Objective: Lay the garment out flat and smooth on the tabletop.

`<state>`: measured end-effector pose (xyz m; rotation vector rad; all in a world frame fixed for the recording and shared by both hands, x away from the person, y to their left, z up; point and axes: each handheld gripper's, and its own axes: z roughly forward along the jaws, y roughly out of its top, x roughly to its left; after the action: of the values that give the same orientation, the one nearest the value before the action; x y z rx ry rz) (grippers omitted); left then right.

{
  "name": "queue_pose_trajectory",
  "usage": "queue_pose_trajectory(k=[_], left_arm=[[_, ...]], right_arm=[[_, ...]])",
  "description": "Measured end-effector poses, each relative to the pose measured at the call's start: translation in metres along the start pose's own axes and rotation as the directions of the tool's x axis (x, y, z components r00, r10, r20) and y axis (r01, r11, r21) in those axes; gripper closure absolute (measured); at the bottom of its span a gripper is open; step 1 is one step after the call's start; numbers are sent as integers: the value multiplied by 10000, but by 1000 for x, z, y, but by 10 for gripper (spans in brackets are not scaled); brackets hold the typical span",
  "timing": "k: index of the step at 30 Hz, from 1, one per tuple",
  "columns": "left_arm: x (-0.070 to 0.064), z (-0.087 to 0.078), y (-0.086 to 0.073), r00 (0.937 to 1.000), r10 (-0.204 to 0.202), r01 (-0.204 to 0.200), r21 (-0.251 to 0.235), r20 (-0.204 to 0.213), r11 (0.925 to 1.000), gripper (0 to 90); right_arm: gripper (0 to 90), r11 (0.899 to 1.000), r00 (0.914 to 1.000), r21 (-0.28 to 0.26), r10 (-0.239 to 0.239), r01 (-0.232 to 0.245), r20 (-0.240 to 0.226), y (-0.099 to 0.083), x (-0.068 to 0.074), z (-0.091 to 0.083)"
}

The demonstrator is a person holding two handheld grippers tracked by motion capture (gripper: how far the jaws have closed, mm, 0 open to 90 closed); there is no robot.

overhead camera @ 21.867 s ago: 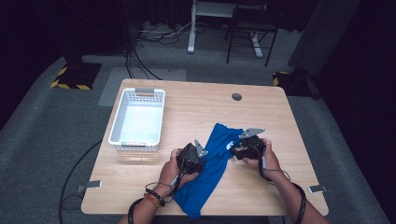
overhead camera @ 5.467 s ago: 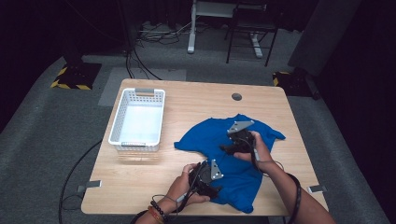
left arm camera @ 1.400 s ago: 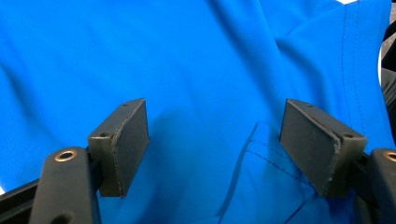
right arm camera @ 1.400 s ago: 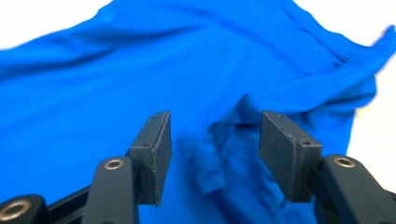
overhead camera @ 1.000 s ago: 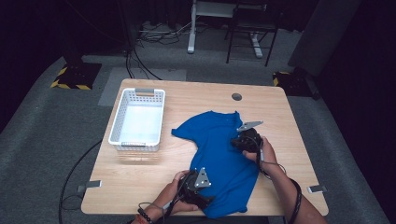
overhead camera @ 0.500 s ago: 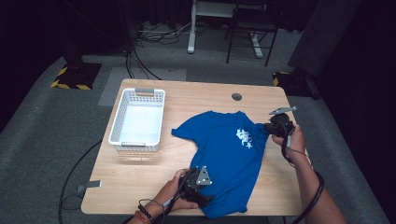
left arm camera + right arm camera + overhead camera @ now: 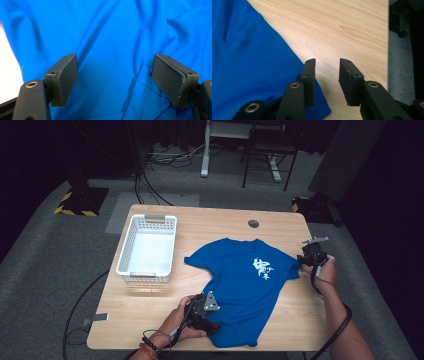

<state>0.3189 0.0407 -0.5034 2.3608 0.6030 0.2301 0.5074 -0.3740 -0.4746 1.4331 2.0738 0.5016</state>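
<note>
Spread flatter since, shirt (image 7: pixel 245 285) shows unreadable white print (image 7: pixel 262 267).

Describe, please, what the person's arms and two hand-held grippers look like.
Both hand-held grippers, left and right, are black, each topped with a grey three-cornered plate and trailing a black cable. Their flat rectangular jaw pads are dark grey, on arms with brass-coloured rivets. The forearms are bare; bracelets circle the left wrist.
</note>
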Motion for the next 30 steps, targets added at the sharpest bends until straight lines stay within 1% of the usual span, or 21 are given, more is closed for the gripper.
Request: queue_pose_trajectory(k=[3,4,5,6,7,9,10,11,12,14,16,17,18,19,20,21,23,26,28,29,30], left_arm=[[0,-3,-2,9997,-118,115,-169,-204,9998,214],[-1,-3,-2,9995,-175,170,-219,-245,9996,214],[-1,-4,-2,9997,-163,158,-246,-198,9996,214],[-2,-5,-1,9997,-163,157,-343,-160,9993,215],[-3,-7,-1,9997,-157,148,-476,-184,9988,219],[-4,-10,1,9998,-158,150,-565,-146,9983,223],[-5,-11,2,9997,-160,147,-631,-194,9979,224],[-4,-12,2,9995,-216,200,-726,-221,9972,227],[-4,-14,3,9994,-277,262,-751,-196,9968,231],[-2,-20,5,9994,-239,215,-919,-249,9955,230],[0,-24,8,9987,-380,345,-950,-352,9949,230],[0,-25,10,9985,-338,293,-996,-435,9946,228],[0,-24,12,9985,-343,298,-1013,-429,9944,228],[-1,-21,13,9985,-273,231,-860,-481,9960,228],[-1,-17,14,9980,-140,96,-722,-617,9973,227],[-1,-13,14,9978,-114,75,-601,-650,9982,226],[3,-5,14,9982,-282,258,-439,-537,9987,228],[7,3,13,9977,-355,339,-279,-578,9990,228],[9,7,12,9969,-380,374,-108,-685,9992,228],[11,9,11,9961,-323,328,52,-819,9994,229],[13,9,11,9963,-445,447,13,-741,9990,220]], right_arm=[[541,9962,9980,-865,-147,93,-619,-8,6,-17],[530,9924,9943,-1197,-408,288,-988,-13,11,-25],[508,9857,9848,-1578,-829,585,-1528,-18,18,-33],[502,9768,9695,-1936,-1323,920,-2065,-24,27,-42],[487,9663,9427,-2224,-1898,1298,-2745,-31,37,-51],[476,9303,8635,-2811,-3330,2355,-3788,-47,59,-68],[468,9153,8080,-2999,-3838,2688,-4471,-55,69,-77],[448,8934,7423,-3209,-4421,3144,-5035,-64,81,-85],[433,8675,6895,-3431,-4953,3602,-5284,-73,92,-92],[397,8243,6044,-3707,-5659,4279,-5607,-89,113,-103],[375,7802,5393,-3923,-6222,4872,-5675,-100,129,-112],[370,7660,5119,-4047,-6378,4994,-5755,-104,136,-116],[366,7594,4916,-4135,-6442,5023,-5860,-107,141,-118],[364,7439,4722,-4207,-6600,5193,-5843,-110,146,-120],[363,7267,4585,-4232,-6768,5412,-5759,-112,151,-120],[363,7187,4470,-4229,-6831,5519,-5776,-114,155,-120],[364,7172,4366,-4192,-6819,5567,-5868,-116,158,-117],[383,7218,4332,-4138,-6752,5547,-5971,-117,161,-112],[433,7307,4493,-4156,-6695,5416,-5915,-115,160,-110],[453,7285,4492,-4176,-6722,5430,-5885,-115,160,-110],[501,7325,4559,-4151,-6687,5396,-5873,-114,160,-109]])
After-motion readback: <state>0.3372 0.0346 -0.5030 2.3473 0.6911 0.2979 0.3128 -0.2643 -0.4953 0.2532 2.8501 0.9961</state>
